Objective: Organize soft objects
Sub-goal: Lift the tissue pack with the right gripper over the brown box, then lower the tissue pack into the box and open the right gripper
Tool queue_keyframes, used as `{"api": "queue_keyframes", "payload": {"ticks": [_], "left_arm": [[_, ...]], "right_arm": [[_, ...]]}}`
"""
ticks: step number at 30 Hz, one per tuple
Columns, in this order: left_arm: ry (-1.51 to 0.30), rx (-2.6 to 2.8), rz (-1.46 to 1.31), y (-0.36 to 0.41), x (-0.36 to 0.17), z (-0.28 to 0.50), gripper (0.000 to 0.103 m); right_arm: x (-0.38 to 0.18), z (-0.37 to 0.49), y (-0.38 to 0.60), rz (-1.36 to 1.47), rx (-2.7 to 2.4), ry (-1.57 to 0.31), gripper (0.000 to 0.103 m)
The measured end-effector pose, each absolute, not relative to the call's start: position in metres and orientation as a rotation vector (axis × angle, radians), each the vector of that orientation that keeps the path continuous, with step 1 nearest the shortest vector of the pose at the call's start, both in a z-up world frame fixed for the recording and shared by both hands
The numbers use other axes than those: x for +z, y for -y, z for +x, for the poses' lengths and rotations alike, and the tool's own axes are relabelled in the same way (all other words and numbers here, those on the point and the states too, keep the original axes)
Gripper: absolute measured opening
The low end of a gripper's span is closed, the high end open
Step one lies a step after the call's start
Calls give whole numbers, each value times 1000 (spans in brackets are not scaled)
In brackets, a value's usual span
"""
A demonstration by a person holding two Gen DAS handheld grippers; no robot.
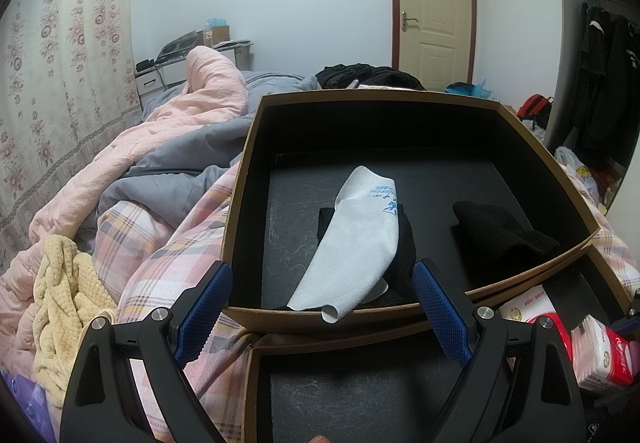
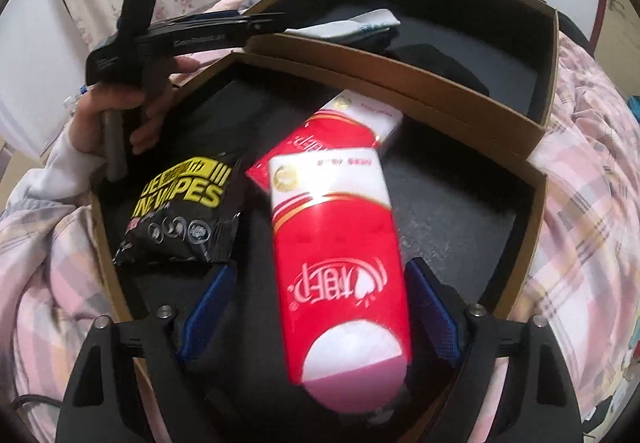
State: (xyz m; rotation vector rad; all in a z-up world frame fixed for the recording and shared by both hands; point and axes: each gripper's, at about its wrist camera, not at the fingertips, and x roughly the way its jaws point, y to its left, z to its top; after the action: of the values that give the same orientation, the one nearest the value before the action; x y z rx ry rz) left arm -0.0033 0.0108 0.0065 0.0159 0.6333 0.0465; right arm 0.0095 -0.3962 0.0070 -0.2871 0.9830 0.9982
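A white sock lies over a black sock in the far brown box; its cuff hangs over the near rim. Another black sock lies at the box's right. My left gripper is open and empty, its fingers either side of the white sock's cuff. In the right wrist view a red and white tissue pack lies between the open fingers of my right gripper, in the near brown box. A second tissue pack and a black wipes pack lie there too.
The boxes sit on a bed with a pink plaid cover. A yellow towel lies at the left, with pink and grey quilts behind. The left gripper's body and the hand show in the right wrist view.
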Motion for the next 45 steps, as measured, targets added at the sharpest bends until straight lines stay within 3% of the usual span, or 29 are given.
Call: {"api": "queue_keyframes", "payload": {"ticks": [3, 4, 16, 19, 24, 42, 45], "left_arm": [[-633, 47, 16, -11, 6, -3, 90], [-632, 47, 16, -10, 7, -3, 90], [-593, 75, 27, -7, 9, -3, 90], [-563, 149, 55, -4, 8, -5, 103], [-557, 142, 39, -6, 7, -2, 103], [-573, 125, -22, -14, 4, -1, 103], [-577, 121, -22, -14, 3, 0, 103]], "right_arm": [[8, 17, 403, -249, 959, -989, 50], [8, 19, 405, -230, 959, -991, 50], [49, 24, 419, -54, 945, -826, 49], [61, 35, 412, -21, 882, -800, 49], [74, 54, 389, 4, 784, -738, 49], [48, 71, 371, -42, 589, -615, 49], [50, 65, 364, -89, 579, -603, 56]]}}
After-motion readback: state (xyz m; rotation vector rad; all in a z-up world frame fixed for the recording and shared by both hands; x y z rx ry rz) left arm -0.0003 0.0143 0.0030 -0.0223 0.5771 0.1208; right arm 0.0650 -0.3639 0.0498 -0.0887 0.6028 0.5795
